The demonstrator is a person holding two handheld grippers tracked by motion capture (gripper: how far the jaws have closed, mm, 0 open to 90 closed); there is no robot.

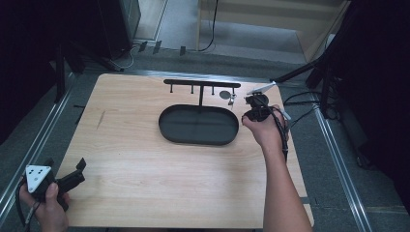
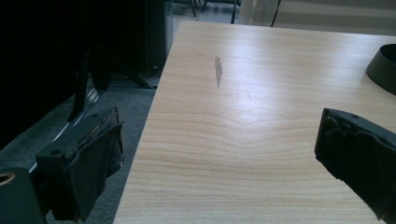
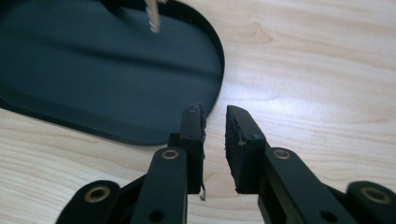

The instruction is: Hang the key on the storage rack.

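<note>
A black oval tray (image 1: 167,133) lies at the table's far middle, with a black T-shaped hook rack (image 1: 200,84) rising from its back. A round tag with a small key (image 1: 227,96) hangs near the rack's right end. My right gripper (image 1: 252,110) hovers just off the tray's right end. In the right gripper view its jaws (image 3: 215,114) stand a narrow gap apart with nothing between them, over bare wood beside the tray (image 3: 93,70); the key's tip (image 3: 152,17) dangles at the top. My left gripper (image 1: 65,166) rests at the near left corner, wide open and empty (image 2: 219,135).
The wooden table (image 1: 125,159) has a dark scuff mark (image 2: 218,71) on its left part. Its left edge drops to grey floor with metal rails (image 1: 29,150). Black stands and cables (image 1: 309,104) crowd the far right. The tray's rim (image 2: 385,65) shows at the right.
</note>
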